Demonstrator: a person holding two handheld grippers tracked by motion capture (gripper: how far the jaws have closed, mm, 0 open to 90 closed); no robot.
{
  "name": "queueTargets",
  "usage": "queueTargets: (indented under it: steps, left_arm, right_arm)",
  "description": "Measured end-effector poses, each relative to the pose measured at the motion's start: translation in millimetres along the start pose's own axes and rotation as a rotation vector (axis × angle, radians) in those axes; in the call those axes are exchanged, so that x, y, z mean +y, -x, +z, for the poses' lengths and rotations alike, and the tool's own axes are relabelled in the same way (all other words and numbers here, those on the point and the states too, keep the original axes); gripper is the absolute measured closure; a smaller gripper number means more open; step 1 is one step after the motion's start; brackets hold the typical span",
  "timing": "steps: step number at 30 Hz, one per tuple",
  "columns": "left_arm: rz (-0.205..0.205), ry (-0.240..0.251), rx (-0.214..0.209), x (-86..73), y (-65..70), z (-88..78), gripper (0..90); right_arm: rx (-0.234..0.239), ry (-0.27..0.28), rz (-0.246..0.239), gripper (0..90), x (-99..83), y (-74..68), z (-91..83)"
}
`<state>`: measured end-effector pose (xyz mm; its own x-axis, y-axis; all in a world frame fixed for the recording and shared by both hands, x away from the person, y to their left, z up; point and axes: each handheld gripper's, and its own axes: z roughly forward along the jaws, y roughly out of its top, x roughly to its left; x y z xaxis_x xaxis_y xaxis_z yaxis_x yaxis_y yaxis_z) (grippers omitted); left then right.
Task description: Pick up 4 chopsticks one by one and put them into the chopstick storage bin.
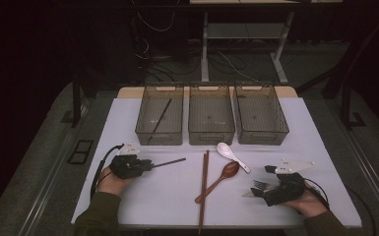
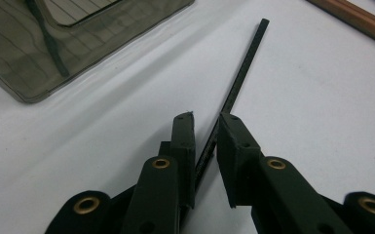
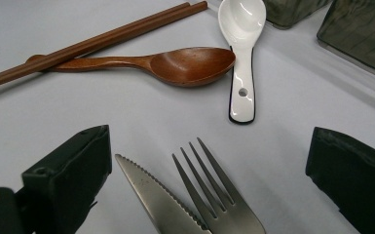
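Left tongs (image 2: 205, 119) narrowed around black chopstick (image 2: 241, 70)

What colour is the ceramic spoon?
White with a dark rim; the spoon shows best in the right gripper view.

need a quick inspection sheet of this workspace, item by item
surface: white table, flat and bare between items
job's things: black chopstick lies between the left gripper's jaws; another black stick rests in the left bin
clutter: brown chopsticks, wooden spoon, white spoon, knife and fork; middle bin, right bin
grippers: left gripper narrowed around the chopstick, grip not certain; right gripper open over knife and fork
cables: one trails from each gripper; more on the floor behind
surroundings: dark room, desk legs beyond
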<state>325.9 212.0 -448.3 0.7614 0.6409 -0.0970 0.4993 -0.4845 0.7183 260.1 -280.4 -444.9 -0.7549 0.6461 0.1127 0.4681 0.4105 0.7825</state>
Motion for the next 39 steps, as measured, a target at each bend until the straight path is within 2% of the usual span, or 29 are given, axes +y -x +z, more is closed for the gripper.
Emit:
queueTargets:
  steps: [12, 15, 18, 19, 27, 30, 32, 36, 39]
  left_arm:
    - [0.018, -0.013, -0.025, -0.3, -0.1, -0.6, 80.7]
    - [0.019, -0.014, -0.043, -0.2, 2.7, 0.0, 81.5]
    - [0.048, -0.029, -0.06, 0.4, 3.8, -0.4, 82.1]
    - [0.04, -0.027, -0.063, 0.5, 5.1, -0.1, 82.3]
    - [0.053, -0.038, -0.103, 0.7, 11.7, 1.0, 83.6]
    - [0.07, -0.045, -0.114, 1.2, 13.2, 1.4, 84.0]
    - [0.065, -0.047, -0.114, 1.2, 15.6, 1.6, 84.1]
    - [0.1, -0.053, -0.107, 2.6, 17.6, 2.0, 84.8]
    - [0.084, -0.05, -0.106, 2.5, 18.3, 2.2, 85.1]
  right_arm:
    - [0.0, 0.0, -0.001, 2.9, 0.0, 0.0, 0.0]
    - [0.001, 0.001, -0.001, 2.9, 0.1, 0.0, -0.1]
    - [0.0, 0.001, -0.001, 2.9, 0.1, 0.0, -0.2]
    - [0.0, 0.0, -0.001, 2.9, 0.1, 0.1, -0.4]
    - [0.0, 0.001, 0.001, 2.9, 0.1, 0.1, -0.6]
    - [0.001, 0.0, 0.001, 2.9, 0.2, 0.0, -0.6]
    - [0.001, 0.0, -0.001, 2.9, 0.1, 0.1, -0.4]
    - [0.001, 0.0, -0.001, 2.9, 0.2, 0.0, -0.4]
    - [0.001, -0.001, 0.0, 2.9, 0.2, -0.2, -0.6]
